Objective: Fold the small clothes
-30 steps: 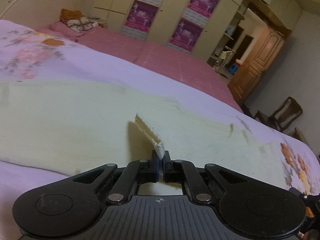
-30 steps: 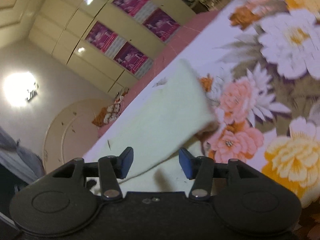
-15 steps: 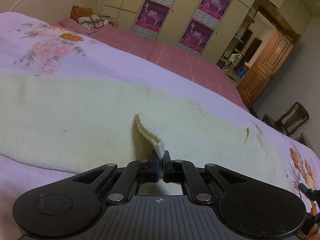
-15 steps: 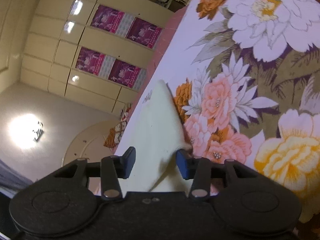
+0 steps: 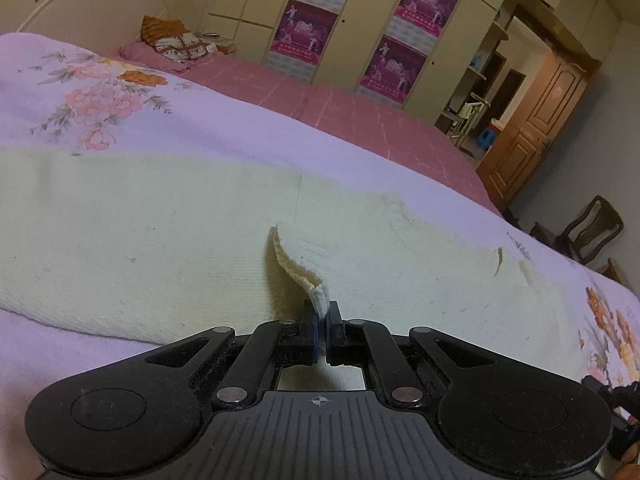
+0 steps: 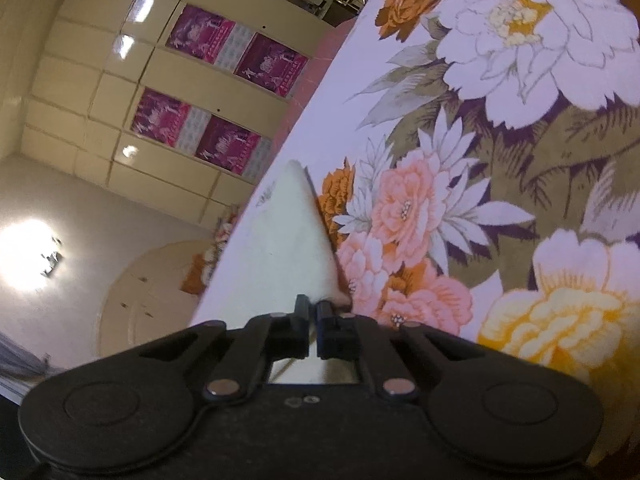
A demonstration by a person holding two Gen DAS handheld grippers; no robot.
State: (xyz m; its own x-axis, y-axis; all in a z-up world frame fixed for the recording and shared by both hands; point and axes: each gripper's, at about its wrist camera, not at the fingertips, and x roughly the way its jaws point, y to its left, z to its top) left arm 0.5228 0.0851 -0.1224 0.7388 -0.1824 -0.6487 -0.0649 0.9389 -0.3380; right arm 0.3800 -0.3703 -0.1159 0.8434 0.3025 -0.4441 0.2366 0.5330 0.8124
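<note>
A cream knitted garment (image 5: pixel 168 236) lies spread flat across the flowered bedspread (image 5: pixel 100 92). My left gripper (image 5: pixel 321 312) is shut on a ribbed edge of the garment, which rises from the jaws in a small lifted strip. In the right wrist view the same garment (image 6: pixel 284 240) runs away from me as a pale wedge. My right gripper (image 6: pixel 313 306) is shut on the near corner of it, just above the bedspread (image 6: pixel 500 160). The right gripper's body shows at the lower right edge of the left wrist view.
A pink sheet (image 5: pixel 352 116) covers the far side of the bed, with a pillow and folded cloth (image 5: pixel 176 42) at the headboard. Cream wardrobes with purple posters (image 5: pixel 404 28) line the wall. A wooden door (image 5: pixel 536 128) and a chair (image 5: pixel 588 232) stand at the right.
My right gripper's jaws have come together on the garment's corner, and the view has rolled. The left gripper has kept its grip and shifted slightly over the garment.
</note>
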